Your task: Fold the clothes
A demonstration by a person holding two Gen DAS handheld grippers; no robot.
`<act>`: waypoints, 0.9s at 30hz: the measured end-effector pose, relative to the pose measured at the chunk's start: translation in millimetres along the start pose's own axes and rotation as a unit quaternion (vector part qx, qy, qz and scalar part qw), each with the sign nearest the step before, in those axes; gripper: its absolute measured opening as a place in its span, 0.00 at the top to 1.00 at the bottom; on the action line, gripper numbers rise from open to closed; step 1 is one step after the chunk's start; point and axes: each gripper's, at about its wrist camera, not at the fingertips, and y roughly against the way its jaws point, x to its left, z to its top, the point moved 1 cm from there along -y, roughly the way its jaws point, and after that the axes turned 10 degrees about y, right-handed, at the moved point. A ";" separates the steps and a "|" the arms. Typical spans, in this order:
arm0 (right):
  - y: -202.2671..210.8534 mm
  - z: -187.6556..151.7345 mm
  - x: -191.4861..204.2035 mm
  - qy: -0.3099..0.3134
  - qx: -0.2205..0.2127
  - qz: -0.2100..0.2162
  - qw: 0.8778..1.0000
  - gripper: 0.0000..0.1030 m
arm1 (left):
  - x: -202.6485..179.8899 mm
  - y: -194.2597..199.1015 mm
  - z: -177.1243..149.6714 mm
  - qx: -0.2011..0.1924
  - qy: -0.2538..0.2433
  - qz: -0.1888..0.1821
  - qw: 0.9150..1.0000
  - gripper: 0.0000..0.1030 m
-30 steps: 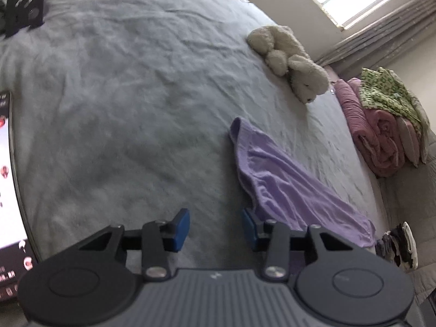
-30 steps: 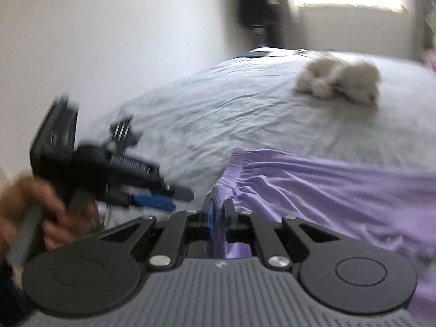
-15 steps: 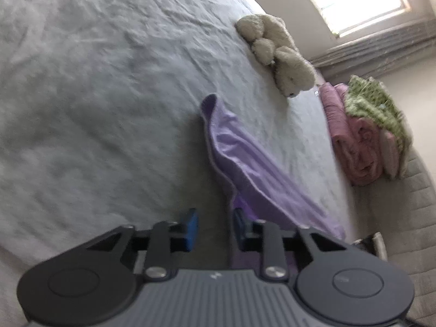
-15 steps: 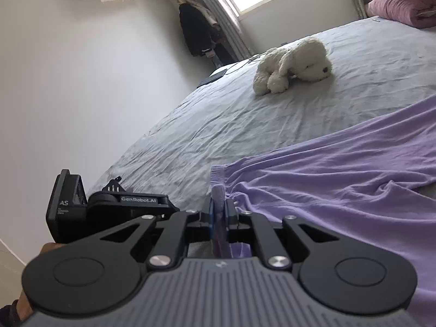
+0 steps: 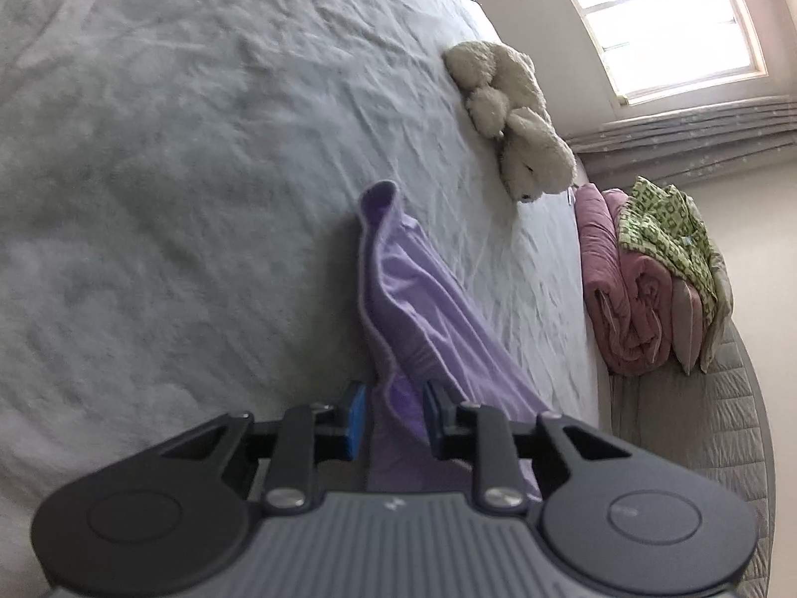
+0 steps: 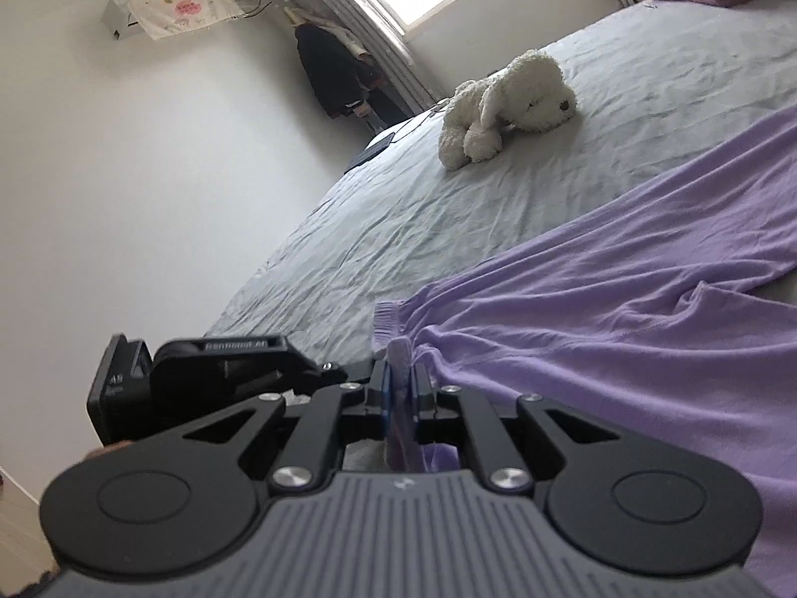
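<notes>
Both grippers were set at the near edge of the purple garment (image 6: 622, 309). The right gripper (image 6: 400, 391) was clamped on its waistband; the left gripper (image 5: 393, 416), jaws just narrowed, straddled a fold, contact unclear.

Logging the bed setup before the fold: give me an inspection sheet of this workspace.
Surface: grey bedsheet, wrinkled.
Job's things: purple garment spread on the sheet, one edge lifted.
Clutter: white plush dog; pink rolled blanket with a green patterned cloth on top.
Grippers: right claw shut on the garment's edge; left claw has just been closing, fabric between its jaws, pads apparently not yet pressing.
Cables: thin lead by a dark flat device.
Surroundings: window, curtains, dark hanging clothes.
</notes>
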 end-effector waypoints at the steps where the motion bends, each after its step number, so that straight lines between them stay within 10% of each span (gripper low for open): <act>1: 0.3 -0.4 0.2 -0.001 -0.001 0.002 1.000 0.92 | -1.8 -2.2 0.4 -0.001 -0.005 0.003 1.000 0.77; 4: 1.2 -1.6 2.8 0.006 -0.004 0.004 1.000 0.92 | -4.3 -9.3 0.6 -0.001 -0.019 0.024 1.000 0.96; 13: -5.1 -10.0 37.3 0.123 0.002 -0.003 0.992 0.92 | -7.1 11.1 14.2 -0.031 -0.057 0.045 0.997 0.99; 20: -30.2 -37.1 104.0 0.314 0.072 -0.004 0.947 0.92 | 0.3 18.9 27.7 -0.041 -0.106 0.092 0.989 0.99; 27: -46.4 -58.5 109.6 0.344 0.133 0.013 0.929 0.89 | 6.6 15.8 32.5 -0.021 -0.110 0.098 0.989 0.96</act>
